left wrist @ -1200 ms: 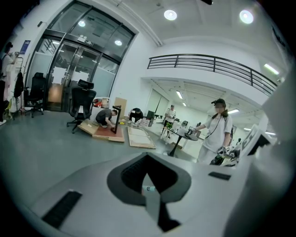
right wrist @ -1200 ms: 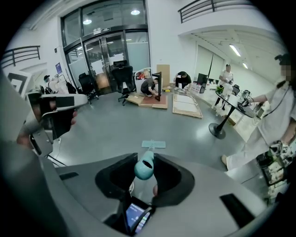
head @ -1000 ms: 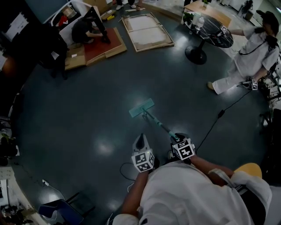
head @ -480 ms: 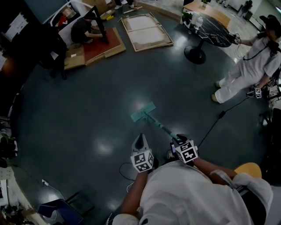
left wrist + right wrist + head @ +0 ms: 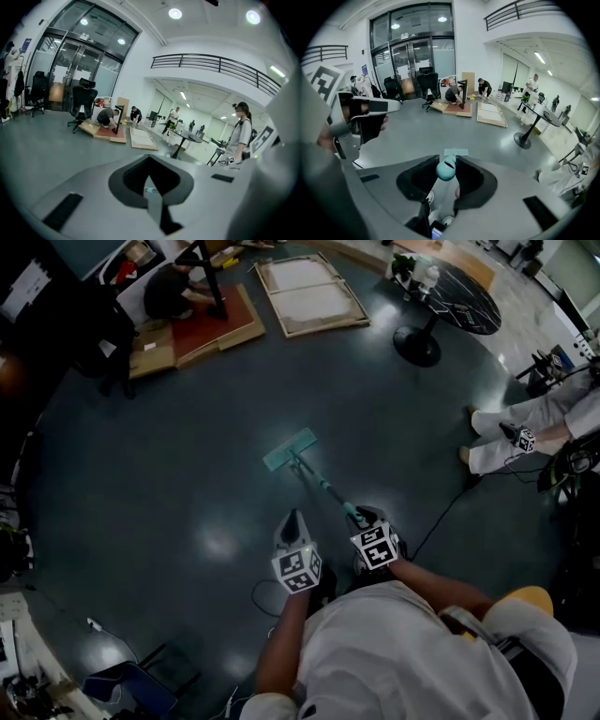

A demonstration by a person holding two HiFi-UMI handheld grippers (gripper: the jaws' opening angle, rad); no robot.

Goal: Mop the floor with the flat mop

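The flat mop lies with its teal head (image 5: 290,449) flat on the dark floor, ahead of me. Its thin handle (image 5: 323,486) slants back to my right gripper (image 5: 361,518), which is shut on the handle's top. In the right gripper view the teal knob end (image 5: 446,169) sits between the jaws of that gripper (image 5: 446,164), and the mop head (image 5: 455,152) shows just beyond. My left gripper (image 5: 291,521) hovers beside the handle, apart from it. Its jaws look shut with nothing between them in the left gripper view (image 5: 150,180).
A black cable (image 5: 450,507) runs across the floor at right toward a person in white (image 5: 534,423). A round black table (image 5: 457,296) stands far right. Flat panels (image 5: 309,296) and a crouching person (image 5: 169,292) are at the back. A blue chair (image 5: 131,690) is near left.
The mop head has slid a little to the left and farther from me. The person in white has moved off toward the right edge.
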